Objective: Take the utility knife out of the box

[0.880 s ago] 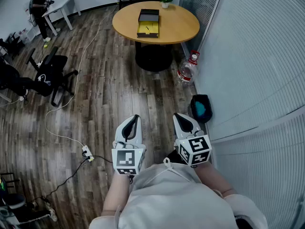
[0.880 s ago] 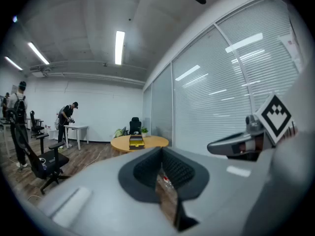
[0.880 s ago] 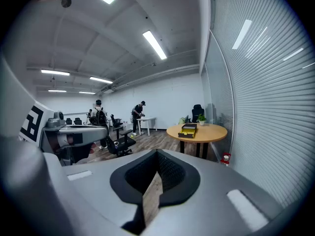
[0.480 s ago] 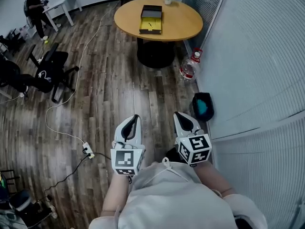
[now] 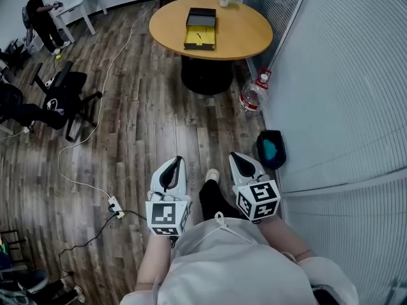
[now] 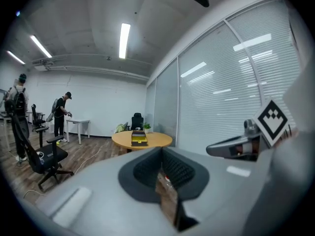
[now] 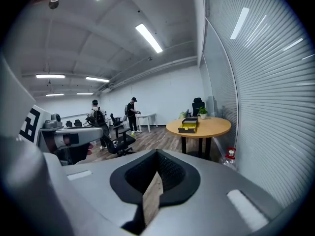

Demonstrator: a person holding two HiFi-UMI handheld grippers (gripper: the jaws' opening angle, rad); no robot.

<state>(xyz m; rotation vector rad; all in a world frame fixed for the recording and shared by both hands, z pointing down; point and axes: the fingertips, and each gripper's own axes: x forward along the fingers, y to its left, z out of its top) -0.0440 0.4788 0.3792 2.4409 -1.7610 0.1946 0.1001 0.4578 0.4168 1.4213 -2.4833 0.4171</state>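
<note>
The box [image 5: 199,29] lies open on a round wooden table [image 5: 241,33] far ahead, with a black lid and a yellow inside. A small dark thing lies in the yellow part; it is too small to name. Both grippers are held low in front of the person's body, far from the table. My left gripper [image 5: 177,161] is shut and holds nothing. My right gripper [image 5: 235,156] is shut and empty too. The left gripper view shows the box [image 6: 139,138] beyond its jaws [image 6: 160,167], with the right gripper [image 6: 236,146] beside it. The right gripper view shows the box [image 7: 188,126] on the table [image 7: 206,128].
A glass wall with blinds [image 5: 343,75] runs along the right. A water bottle [image 5: 252,95] and a dark bag [image 5: 270,146] lie by it. An office chair [image 5: 67,94] stands left, a cable with a power strip [image 5: 114,205] crosses the wood floor, and a person [image 5: 39,18] stands by a white desk [image 5: 82,5].
The person's dark-trousered leg and shoe have stepped forward between the grippers. The view has shifted slightly along the floor. Both grippers stay shut in the same pose.
</note>
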